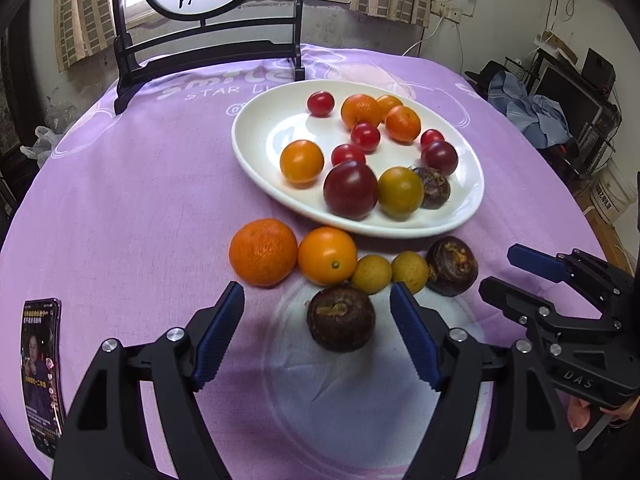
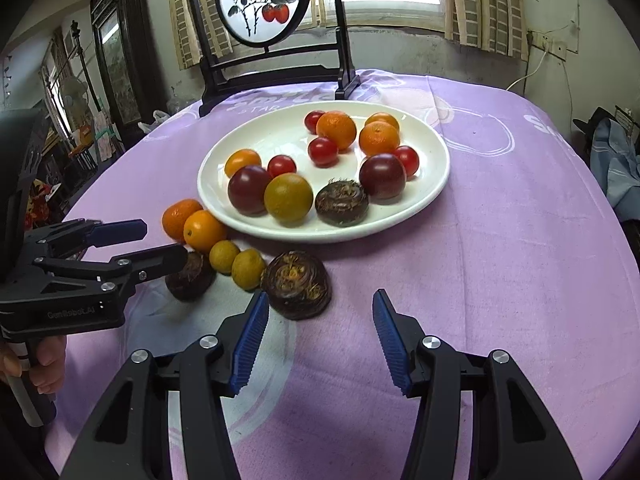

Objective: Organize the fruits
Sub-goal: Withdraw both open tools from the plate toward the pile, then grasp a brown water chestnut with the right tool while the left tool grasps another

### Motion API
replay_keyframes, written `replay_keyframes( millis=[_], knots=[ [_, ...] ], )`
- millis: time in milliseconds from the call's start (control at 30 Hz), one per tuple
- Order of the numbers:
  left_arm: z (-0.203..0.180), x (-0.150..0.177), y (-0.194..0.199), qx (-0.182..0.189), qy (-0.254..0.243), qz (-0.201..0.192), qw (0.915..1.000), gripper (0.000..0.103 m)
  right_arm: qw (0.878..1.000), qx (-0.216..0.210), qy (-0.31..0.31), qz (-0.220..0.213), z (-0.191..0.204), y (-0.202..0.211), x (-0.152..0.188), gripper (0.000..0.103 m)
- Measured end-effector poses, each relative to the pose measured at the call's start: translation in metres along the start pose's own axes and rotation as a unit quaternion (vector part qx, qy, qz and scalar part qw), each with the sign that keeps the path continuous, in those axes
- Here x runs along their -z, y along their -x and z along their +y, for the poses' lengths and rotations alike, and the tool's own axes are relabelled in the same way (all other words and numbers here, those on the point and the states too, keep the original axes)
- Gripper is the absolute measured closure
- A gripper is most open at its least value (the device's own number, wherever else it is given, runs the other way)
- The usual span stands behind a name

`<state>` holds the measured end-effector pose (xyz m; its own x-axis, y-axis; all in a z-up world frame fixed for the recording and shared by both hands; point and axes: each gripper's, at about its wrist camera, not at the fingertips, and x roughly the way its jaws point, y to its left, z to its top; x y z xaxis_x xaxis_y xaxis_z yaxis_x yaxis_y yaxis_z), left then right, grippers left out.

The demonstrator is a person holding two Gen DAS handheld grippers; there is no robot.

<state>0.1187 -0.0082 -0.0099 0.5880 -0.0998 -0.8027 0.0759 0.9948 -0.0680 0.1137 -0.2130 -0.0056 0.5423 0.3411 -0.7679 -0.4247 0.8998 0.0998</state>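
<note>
A white plate (image 1: 272,128) (image 2: 272,136) on the purple cloth holds several oranges, red tomatoes, dark plums and one brown water chestnut. In front of it lie a big orange (image 1: 263,252), a smooth orange fruit (image 1: 327,255), two small yellow fruits (image 1: 371,274) and two brown water chestnuts. My left gripper (image 1: 317,290) (image 2: 164,242) is open, with the nearer chestnut (image 1: 341,318) lying between its fingers, untouched. My right gripper (image 2: 321,295) (image 1: 500,268) is open too. The other chestnut (image 2: 296,284) (image 1: 452,266) sits just beyond its left fingertip, and no pad presses on it.
A phone (image 1: 42,372) with a lit screen lies at the table's near left. A black stand with a round painted screen (image 1: 208,40) (image 2: 272,60) rises behind the plate. A person's hand (image 2: 44,364) grips the left tool. Purple cloth spreads right of the plate.
</note>
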Motion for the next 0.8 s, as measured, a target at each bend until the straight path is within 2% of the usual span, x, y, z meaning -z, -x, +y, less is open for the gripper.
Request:
replay_keyframes(
  millis=[367, 600, 733, 800],
  knots=[
    [0.004, 0.006, -0.008, 0.012, -0.002, 0.007, 0.9999, 0.026, 0.998, 0.027, 0.038, 0.042, 0.018, -0.027, -0.001, 0.048],
    [0.003, 0.009, -0.013, 0.013, -0.006, 0.015, 0.9998, 0.026, 0.998, 0.038, 0.04, 0.043, 0.02, -0.04, -0.01, 0.048],
    [0.002, 0.01, -0.013, 0.014, -0.007, 0.018, 0.9997, 0.026, 0.998, 0.037, 0.033, 0.037, 0.018, -0.038, -0.01, 0.058],
    [0.001, 0.01, -0.014, 0.014, -0.007, 0.018, 0.9997, 0.025, 0.999, 0.027, 0.018, 0.037, 0.014, -0.035, -0.01, 0.058]
  ],
)
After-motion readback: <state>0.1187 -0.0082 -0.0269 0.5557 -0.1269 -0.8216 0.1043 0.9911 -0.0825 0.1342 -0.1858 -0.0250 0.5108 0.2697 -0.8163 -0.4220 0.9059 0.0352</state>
